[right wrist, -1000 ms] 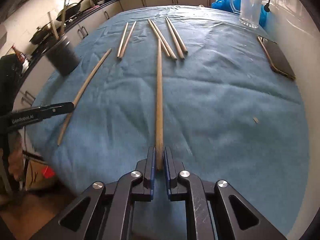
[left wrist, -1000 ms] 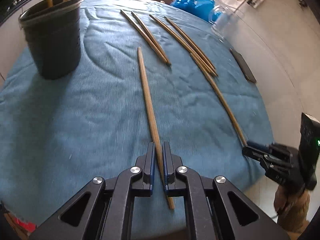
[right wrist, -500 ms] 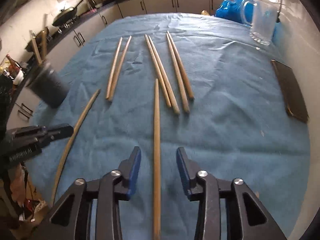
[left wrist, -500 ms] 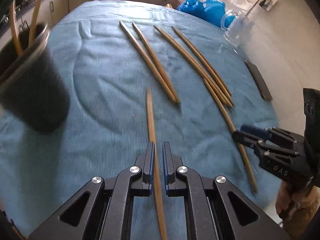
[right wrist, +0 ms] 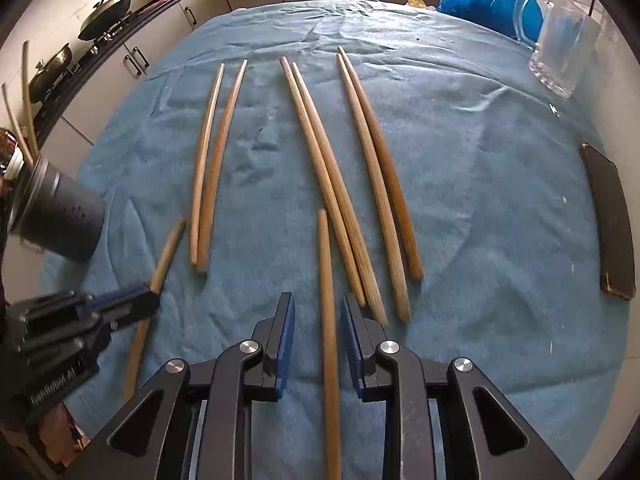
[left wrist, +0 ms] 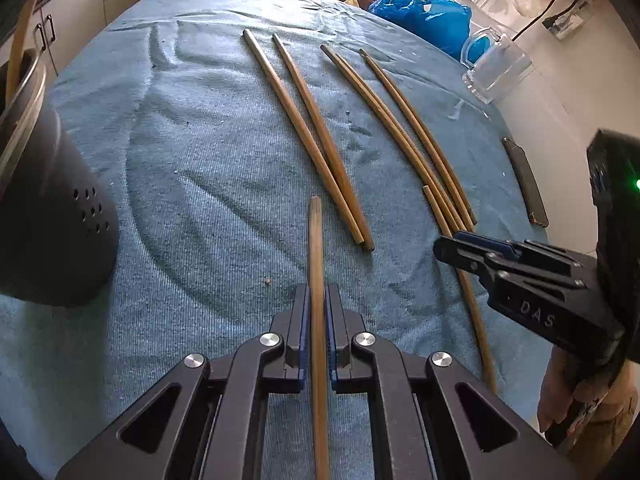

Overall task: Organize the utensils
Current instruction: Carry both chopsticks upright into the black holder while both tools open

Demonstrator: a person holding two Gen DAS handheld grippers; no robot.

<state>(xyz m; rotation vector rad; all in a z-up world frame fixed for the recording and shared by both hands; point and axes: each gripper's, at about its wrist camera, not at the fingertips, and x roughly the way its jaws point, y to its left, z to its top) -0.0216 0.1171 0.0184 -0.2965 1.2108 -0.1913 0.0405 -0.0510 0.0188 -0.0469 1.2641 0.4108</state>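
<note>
The left gripper (left wrist: 316, 304) squeezes 1 chopstick (left wrist: 315, 248) low in the frame. The right gripper (right wrist: 318, 316) has been closing, its jaws not touching another stick (right wrist: 326, 280) between them on the blue cloth (right wrist: 480, 200).

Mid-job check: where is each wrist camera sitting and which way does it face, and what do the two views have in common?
Left wrist: rides on the left hand-held gripper, tilted down at the blue cloth; it is shut on a chopstick; the right hand-held gripper and a hand show at the right edge.
Right wrist: rides on the right hand-held gripper, facing down the same cloth; a chopstick lies between its open jaws, which have just been closing.
Shared: three chopstick pairs, dark utensil holder, glass mug, phone.
</note>
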